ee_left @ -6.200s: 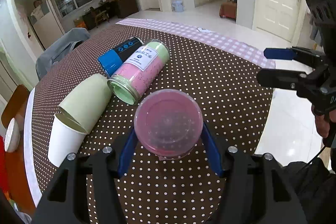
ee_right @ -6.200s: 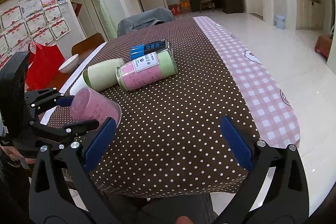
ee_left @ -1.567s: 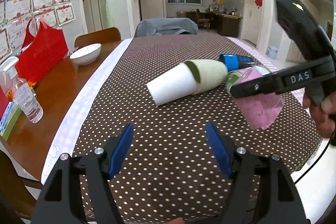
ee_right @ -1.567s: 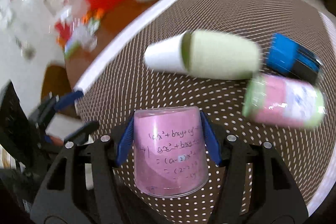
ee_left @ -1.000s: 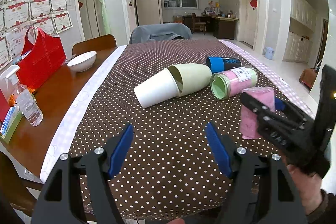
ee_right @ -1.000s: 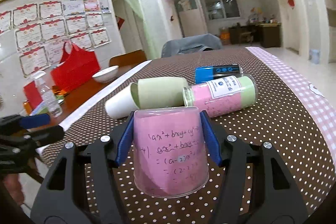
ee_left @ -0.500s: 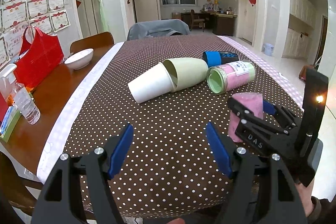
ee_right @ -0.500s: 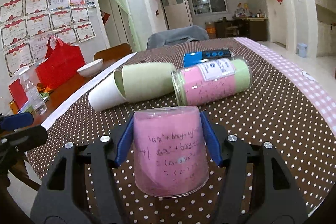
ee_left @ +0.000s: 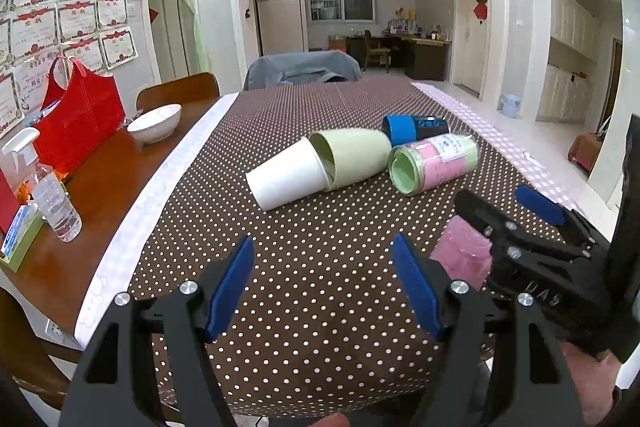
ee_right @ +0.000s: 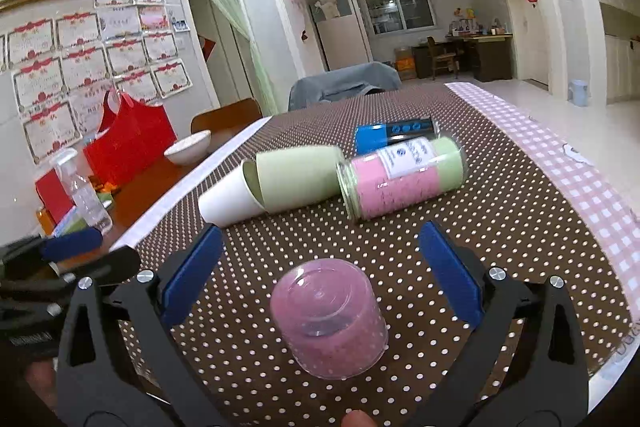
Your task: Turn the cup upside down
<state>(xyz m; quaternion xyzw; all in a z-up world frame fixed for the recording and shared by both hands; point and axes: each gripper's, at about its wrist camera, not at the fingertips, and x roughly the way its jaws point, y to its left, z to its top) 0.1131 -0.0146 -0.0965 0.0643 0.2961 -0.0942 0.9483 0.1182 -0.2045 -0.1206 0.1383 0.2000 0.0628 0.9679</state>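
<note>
The pink cup point(ee_right: 329, 319) was held between the right gripper point(ee_right: 320, 275) pads a moment ago — now it stands upside down on the dotted tablecloth point(ee_right: 500, 227), and the pads are spread wide, not touching it. Long before, the left gripper point(ee_left: 322, 285) held it — that one is wide too, with nothing in it.

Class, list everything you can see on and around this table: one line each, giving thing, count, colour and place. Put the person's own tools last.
Pink cup: 1, pink, upside down near front edge.
Paper cups: 2 nested, white and green, lying mid-table.
Jar: 1, pink and green, lying right of the cups.
Blue tube: 1, blue-black, behind jar.
Bowl: 1, white, bare wood at left.
Bottle: 1, clear, far left.
Red bag: 1, by the wall.
Left gripper: open, empty.
Right gripper: open around the pink cup.
</note>
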